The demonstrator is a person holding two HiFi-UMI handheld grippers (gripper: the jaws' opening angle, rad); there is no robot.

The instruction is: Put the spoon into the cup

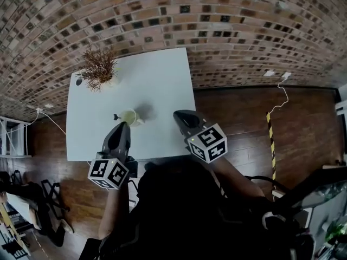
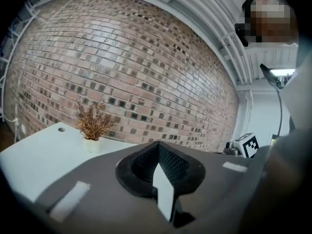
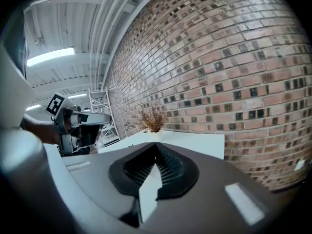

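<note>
A: Which step is this?
B: Likely the last: the spoon (image 1: 116, 116) seems to sit in the cup (image 1: 130, 117), handle sticking out.
A: And the tongs?
B: All 2 closed, empty. The left gripper (image 1: 122, 127) and right gripper (image 1: 179, 116) hang near the cup. Next, just back away.

The left gripper (image 1: 121, 130) is held out ahead of the body, its jaws pressed together with nothing between them. The same is seen on the right gripper (image 1: 182, 118) — closed and empty. Both are pointed forward and slightly downward, side by side but well apart. The left cube (image 1: 108, 172) and the right cube (image 1: 209, 143) are turned up toward the head. The left forearm (image 1: 111, 210) is stretched straight ahead — the right arm (image 1: 233, 179) is angled inward.
</note>
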